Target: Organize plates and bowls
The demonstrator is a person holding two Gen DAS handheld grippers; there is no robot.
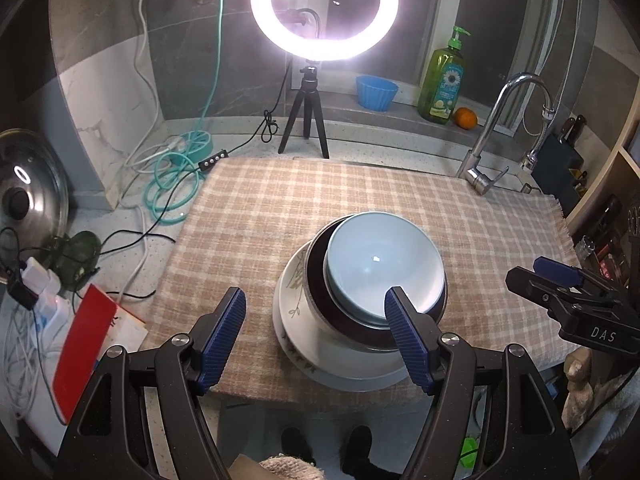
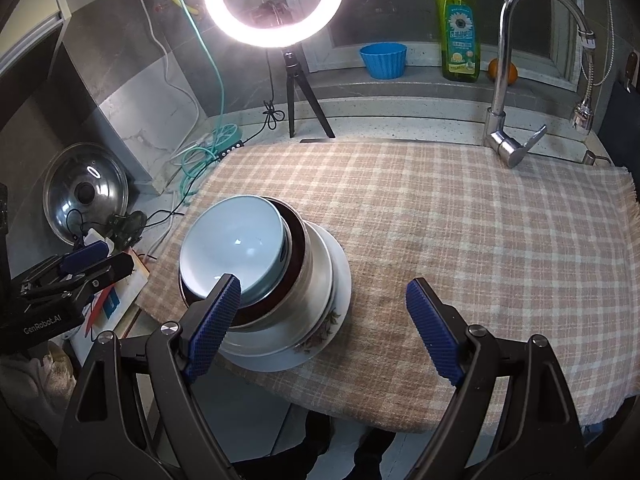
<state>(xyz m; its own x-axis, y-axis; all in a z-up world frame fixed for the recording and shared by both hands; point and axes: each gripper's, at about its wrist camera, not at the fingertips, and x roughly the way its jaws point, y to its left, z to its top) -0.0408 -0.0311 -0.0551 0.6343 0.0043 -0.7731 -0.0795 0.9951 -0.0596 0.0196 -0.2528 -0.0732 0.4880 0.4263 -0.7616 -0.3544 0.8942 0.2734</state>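
While held above the checked cloth (image 1: 320, 208), left tool (image 1: 316, 320) with its blue fingers (image 1: 224, 332) spread wide, nothing between them but air; right-hand finger seen in front of the near rim of the bowls, contact impossible to tell. Right tool (image 2: 324, 320) likewise spread wide and empty, its left finger (image 2: 214, 328) overlapping the near edge of the stack in the right wrist view, the other finger over bare cloth. Each tool visible at the edge of the other's view.

One stack of dishes near the front edge of the cloth-covered surface (image 1: 132, 280): pale blue bowl (image 1: 384, 260) on top, nested in a dark-lined bowl (image 1: 320, 280), that one sitting in a white plate (image 1: 292, 300) with a leaf pattern, and under it a second plate with a flower border (image 2: 320, 336).

Behind the cloth, lit ring lamp (image 1: 324, 4) on a small black tripod (image 1: 304, 116). On the sill, blue ribbed cup (image 1: 376, 92), green soap bottle (image 1: 442, 80) and an orange (image 1: 466, 118) side by side. Chrome tap (image 1: 500, 128) at the back right. Left of the cloth, steel pot lid (image 1: 28, 188) leaning upright, coiled teal hose (image 1: 176, 176), tangled cables, red card (image 1: 86, 344).
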